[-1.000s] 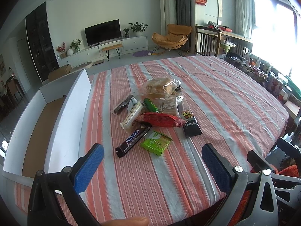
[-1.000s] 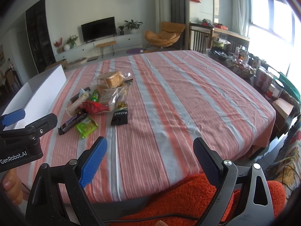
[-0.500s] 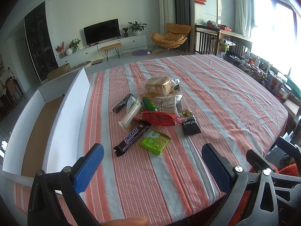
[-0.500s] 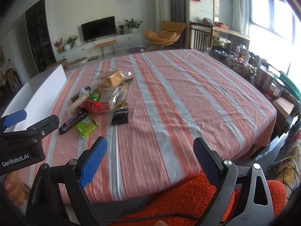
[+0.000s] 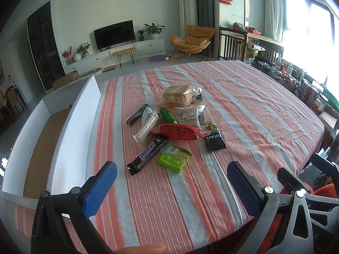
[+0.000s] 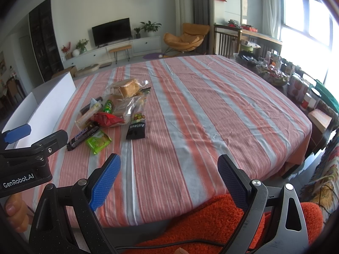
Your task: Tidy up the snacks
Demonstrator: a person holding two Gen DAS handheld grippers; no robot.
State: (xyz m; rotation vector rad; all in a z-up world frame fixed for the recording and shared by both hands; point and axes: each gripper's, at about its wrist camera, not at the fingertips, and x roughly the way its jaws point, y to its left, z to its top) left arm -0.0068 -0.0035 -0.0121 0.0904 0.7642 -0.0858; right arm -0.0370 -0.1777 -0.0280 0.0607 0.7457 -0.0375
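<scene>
Both grippers are hovering spread wide and empty at the desk's near edge, judging the pile. Ahead of the left gripper [image 5: 171, 185] the snacks [image 5: 169, 124] are lying heaped, the white box [image 5: 72, 127] waiting just left; the right gripper [image 6: 168, 176] is hanging farther right.

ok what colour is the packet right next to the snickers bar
Bright green packet, lying beside the Snickers bar; clearest in the left wrist view.

Both wrist cameras look forward over the near edge of the red-and-grey striped tablecloth [image 5: 243, 105] [image 6: 201, 105], the left nearer; both share the heap of wrapped snacks [image 5: 169, 122] [image 6: 112, 114].
</scene>
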